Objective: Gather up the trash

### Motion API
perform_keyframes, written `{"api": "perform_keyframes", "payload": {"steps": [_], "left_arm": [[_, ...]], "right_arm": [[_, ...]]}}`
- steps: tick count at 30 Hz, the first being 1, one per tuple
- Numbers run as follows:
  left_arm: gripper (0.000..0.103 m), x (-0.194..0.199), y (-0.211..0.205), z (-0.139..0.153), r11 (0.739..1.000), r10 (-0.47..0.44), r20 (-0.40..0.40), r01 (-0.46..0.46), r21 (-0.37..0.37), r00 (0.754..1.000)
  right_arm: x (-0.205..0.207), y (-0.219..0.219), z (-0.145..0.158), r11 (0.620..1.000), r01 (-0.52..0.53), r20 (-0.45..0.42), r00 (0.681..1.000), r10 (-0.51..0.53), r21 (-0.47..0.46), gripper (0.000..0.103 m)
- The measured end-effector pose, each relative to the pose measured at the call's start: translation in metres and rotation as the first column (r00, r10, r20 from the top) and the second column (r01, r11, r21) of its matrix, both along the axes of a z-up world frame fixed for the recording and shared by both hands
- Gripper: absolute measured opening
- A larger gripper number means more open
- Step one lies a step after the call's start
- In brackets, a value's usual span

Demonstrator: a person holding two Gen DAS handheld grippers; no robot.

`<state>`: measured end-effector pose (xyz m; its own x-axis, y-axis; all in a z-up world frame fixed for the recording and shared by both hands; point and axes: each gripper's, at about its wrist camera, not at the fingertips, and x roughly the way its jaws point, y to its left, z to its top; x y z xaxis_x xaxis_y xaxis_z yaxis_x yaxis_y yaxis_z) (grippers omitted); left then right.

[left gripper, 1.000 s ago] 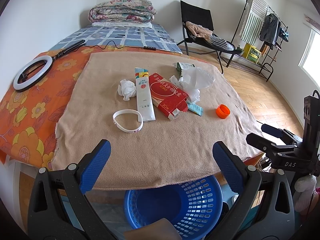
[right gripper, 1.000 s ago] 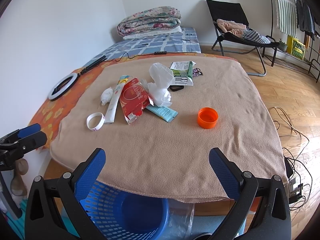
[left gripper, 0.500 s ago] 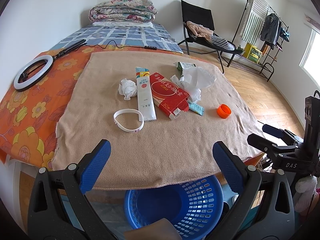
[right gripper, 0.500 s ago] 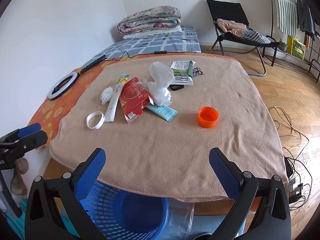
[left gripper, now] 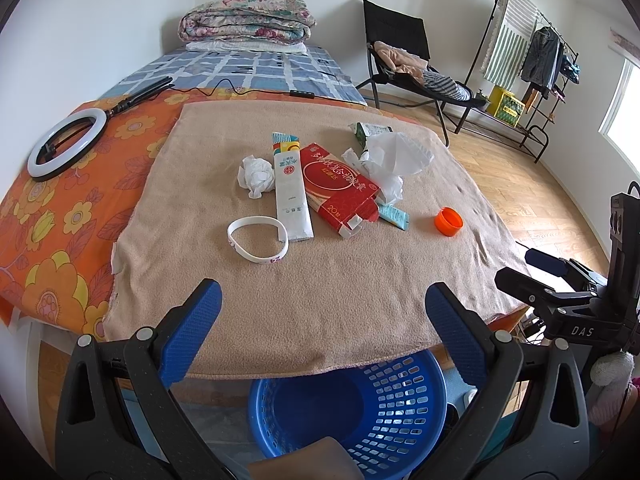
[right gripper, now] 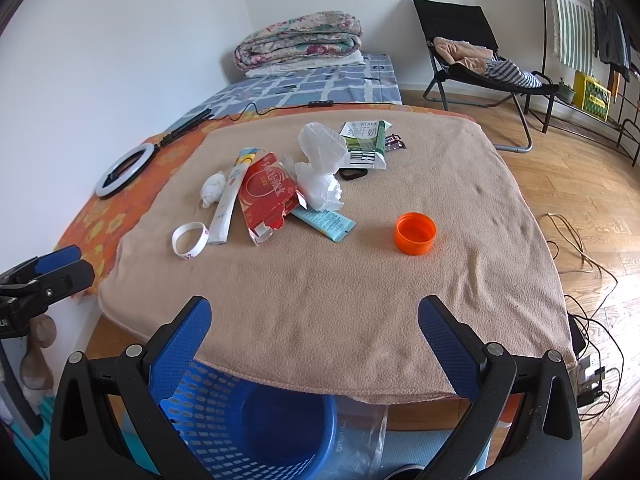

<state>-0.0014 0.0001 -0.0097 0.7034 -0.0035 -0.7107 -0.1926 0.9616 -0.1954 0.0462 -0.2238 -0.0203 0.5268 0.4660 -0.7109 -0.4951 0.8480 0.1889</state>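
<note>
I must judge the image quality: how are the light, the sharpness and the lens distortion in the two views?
Left wrist view: even daylight, bright glare at the window, soft shadows, strong fisheye bending of the blanket edge, dark corners. Right wrist view: the same soft light, the orange cap is sharp, the floor curves at the right, and nothing is visibly motion-blurred.

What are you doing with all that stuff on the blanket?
Tidying up trash. Both grippers, left and right, are open and hold nothing. The red box, crumpled tissue, plastic bag and orange cap lie on the tan blanket. The blue basket waits below its near edge.
</note>
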Motion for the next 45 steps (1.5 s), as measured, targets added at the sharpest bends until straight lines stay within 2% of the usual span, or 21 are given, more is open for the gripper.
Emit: {"api": "perform_keyframes", "payload": {"steps": [17,26,32,37,39,43,45], "left_arm": [[0.103,0.000,0.002,-0.002,1.000,0.004,-0.003,-0.004,0.002,1.000],[0.103,0.004,0.019,-0.017,0.998,0.029,-0.046,-0.026,0.050,0.999],[0.103,0.018,0.036,-0.021,0.999,0.036,-0.078,-0.036,-0.003,0.996],[0.096,0.038,0.047,-0.022,0.999,0.038,-0.085,-0.039,-0.007,0.996],[0.085,0.047,0.054,-0.025,0.999,0.037,-0.100,-0.040,-0.022,0.994],[0.076,0.061,0.066,-0.033,0.997,0.044,-0.127,-0.052,-0.058,0.991],[0.068,0.069,0.070,-0.038,0.997,0.041,-0.141,-0.050,-0.058,0.989]], "right_arm": [[0.000,0.001,0.000,1.000,0.000,0.001,1.000,0.000,-0.003,0.102],[0.010,-0.016,-0.006,0.999,0.005,0.015,1.000,-0.006,0.042,0.102],[0.025,-0.023,-0.005,1.000,0.023,0.011,1.000,-0.023,0.010,0.102],[0.043,-0.030,-0.009,0.999,0.038,-0.012,0.999,-0.039,-0.016,0.102],[0.052,-0.030,-0.012,0.999,0.038,-0.026,0.999,-0.039,-0.024,0.102],[0.073,-0.026,-0.017,0.998,0.042,-0.028,0.999,-0.044,-0.054,0.102],[0.083,-0.022,-0.020,0.996,0.041,-0.023,0.999,-0.043,-0.076,0.102]]}}
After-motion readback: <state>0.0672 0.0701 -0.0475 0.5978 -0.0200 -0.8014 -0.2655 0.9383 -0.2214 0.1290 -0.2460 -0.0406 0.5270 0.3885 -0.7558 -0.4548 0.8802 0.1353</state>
